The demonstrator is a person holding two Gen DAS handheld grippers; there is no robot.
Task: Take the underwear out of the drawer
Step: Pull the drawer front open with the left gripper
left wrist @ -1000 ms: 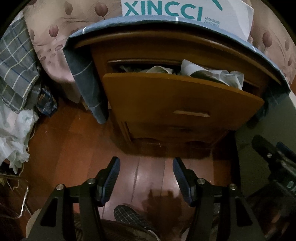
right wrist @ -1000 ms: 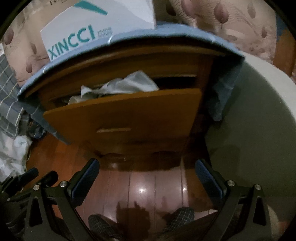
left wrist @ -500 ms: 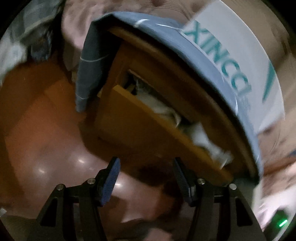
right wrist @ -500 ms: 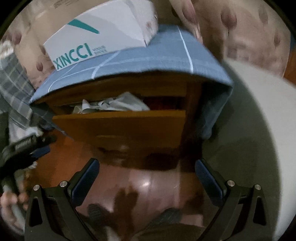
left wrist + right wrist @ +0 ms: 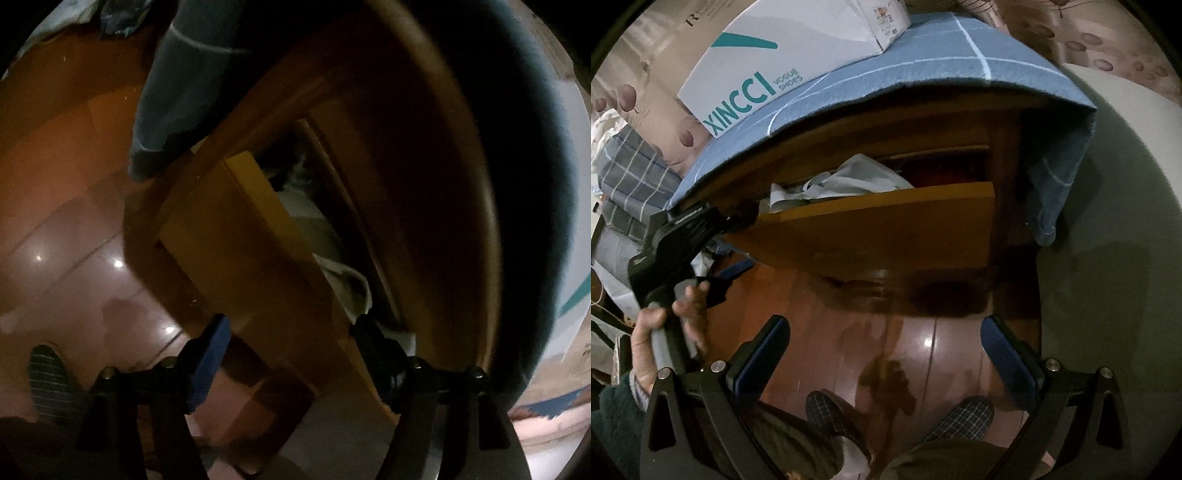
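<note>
The wooden drawer (image 5: pixel 879 229) of a nightstand stands partly pulled out, and pale crumpled underwear (image 5: pixel 849 177) bulges over its front. In the left wrist view the picture is rolled: the drawer front (image 5: pixel 258 266) runs diagonally and the pale cloth (image 5: pixel 332 251) lies in the gap behind it. My left gripper (image 5: pixel 291 328) straddles the front's top edge near the drawer's left end, its jaws opening, one finger on each side of the board. My right gripper (image 5: pixel 886 350) hangs open over the floor in front of the drawer, holding nothing.
A blue checked cloth (image 5: pixel 886 74) covers the nightstand top and carries a white shoe box (image 5: pixel 783 62). A hand (image 5: pixel 665 325) holds the left gripper's handle. Plaid slippers (image 5: pixel 831 413) stand on the glossy wooden floor (image 5: pixel 923 332). A pale rounded surface (image 5: pixel 1108 221) lies right.
My left gripper has rolled and moved in from the floor to the drawer's left end, and its fingers stand wider apart. The right gripper has shifted slightly; its fingers stay apart.
</note>
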